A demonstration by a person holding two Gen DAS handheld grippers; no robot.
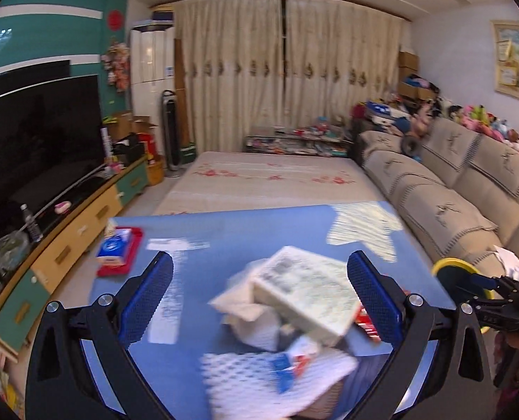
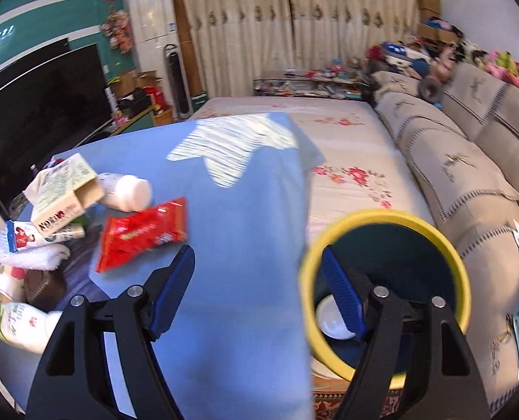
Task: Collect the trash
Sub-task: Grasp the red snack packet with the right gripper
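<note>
A pile of trash lies on the blue-covered table [image 1: 224, 231]. In the left wrist view my left gripper [image 1: 259, 301] is open above a pale carton [image 1: 305, 294], crumpled tissue [image 1: 256, 325] and white foam netting [image 1: 259, 378], all blurred. In the right wrist view my right gripper [image 2: 259, 294] is open and empty over the table's right edge. Left of it lie a red snack packet [image 2: 142, 232], a white bottle [image 2: 126, 192], the carton [image 2: 61, 189] and a milk bottle [image 2: 21, 325]. A yellow-rimmed bin [image 2: 385, 294] stands below the table edge, holding a white object [image 2: 331, 322].
A red tray with a blue tissue pack [image 1: 117, 248] sits at the table's far left. A TV [image 1: 39, 140] on a low cabinet runs along the left. A beige sofa [image 2: 469, 161] runs along the right. A floral mat [image 2: 343, 147] covers the floor beyond.
</note>
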